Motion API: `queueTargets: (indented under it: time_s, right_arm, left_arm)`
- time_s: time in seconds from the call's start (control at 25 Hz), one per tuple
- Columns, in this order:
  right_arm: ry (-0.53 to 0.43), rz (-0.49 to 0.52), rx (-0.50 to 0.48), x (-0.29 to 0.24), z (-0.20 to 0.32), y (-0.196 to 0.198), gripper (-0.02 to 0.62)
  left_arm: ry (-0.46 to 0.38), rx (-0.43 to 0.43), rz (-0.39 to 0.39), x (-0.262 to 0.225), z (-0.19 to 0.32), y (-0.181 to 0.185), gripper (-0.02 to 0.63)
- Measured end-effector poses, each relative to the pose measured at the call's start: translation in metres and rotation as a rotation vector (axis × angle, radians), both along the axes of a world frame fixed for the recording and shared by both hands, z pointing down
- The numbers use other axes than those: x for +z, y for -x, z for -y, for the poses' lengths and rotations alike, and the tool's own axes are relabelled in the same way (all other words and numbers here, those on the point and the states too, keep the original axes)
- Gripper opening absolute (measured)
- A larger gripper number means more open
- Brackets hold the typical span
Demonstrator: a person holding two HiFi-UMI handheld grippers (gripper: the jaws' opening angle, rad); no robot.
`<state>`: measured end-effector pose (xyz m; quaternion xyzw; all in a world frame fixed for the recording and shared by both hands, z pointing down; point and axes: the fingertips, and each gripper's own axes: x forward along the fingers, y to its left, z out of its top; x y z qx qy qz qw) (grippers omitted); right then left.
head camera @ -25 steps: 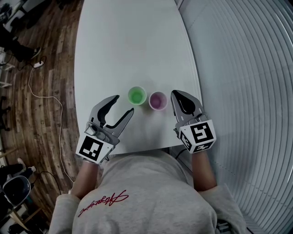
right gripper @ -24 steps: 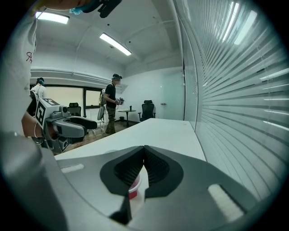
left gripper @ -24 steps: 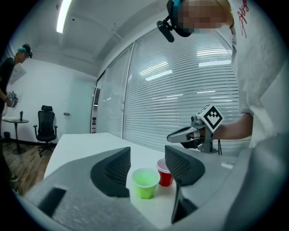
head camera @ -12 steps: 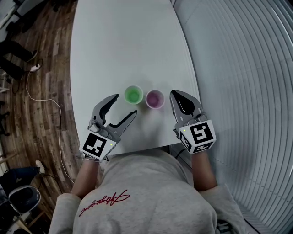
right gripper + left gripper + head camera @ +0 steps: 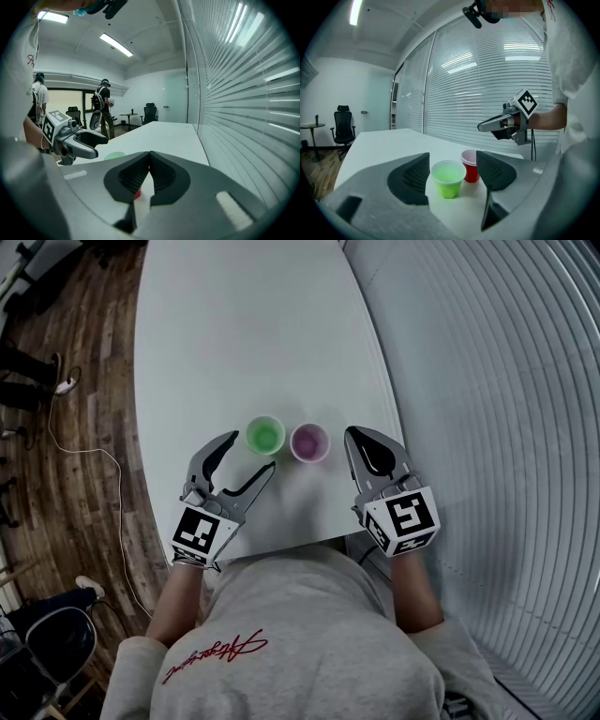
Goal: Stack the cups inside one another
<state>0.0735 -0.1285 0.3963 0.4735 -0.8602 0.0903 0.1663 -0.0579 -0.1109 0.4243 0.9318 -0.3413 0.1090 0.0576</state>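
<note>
L gripper (image 5: 251,452): jaws wide apart, have just been opening, holding nothing. Green cup (image 5: 265,436) sits upright just ahead of its tips, in line w/ the gap; pads clear of it both sides. R gripper (image 5: 354,437): jaws fully together, nothing btwn them, low over the worktop (image 5: 244,334) just right of the red cup (image 5: 309,442), not touching it. Both cups upright, mouths up, side by side near the worktop's front edge, green on the left, red on the right; can't tell if the rims touch. Not stacked yet. Rest of worktop bare; blinds along the right side.
</note>
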Motion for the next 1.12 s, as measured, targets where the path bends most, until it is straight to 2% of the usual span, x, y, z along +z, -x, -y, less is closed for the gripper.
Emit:
queueTargets:
  time_s: [0.68,1.12]
  right_arm:
    - [0.011,-0.004,0.025,-0.004,0.004,-0.012,-0.003]
    - [0.010,-0.003,0.033,-0.004,0.006,-0.012,-0.003]
  left_arm:
    - [0.055,0.010,0.063,0.022,0.014,-0.008,0.315]
    - [0.081,0.023,0.073,0.032,0.018,-0.012,0.335]
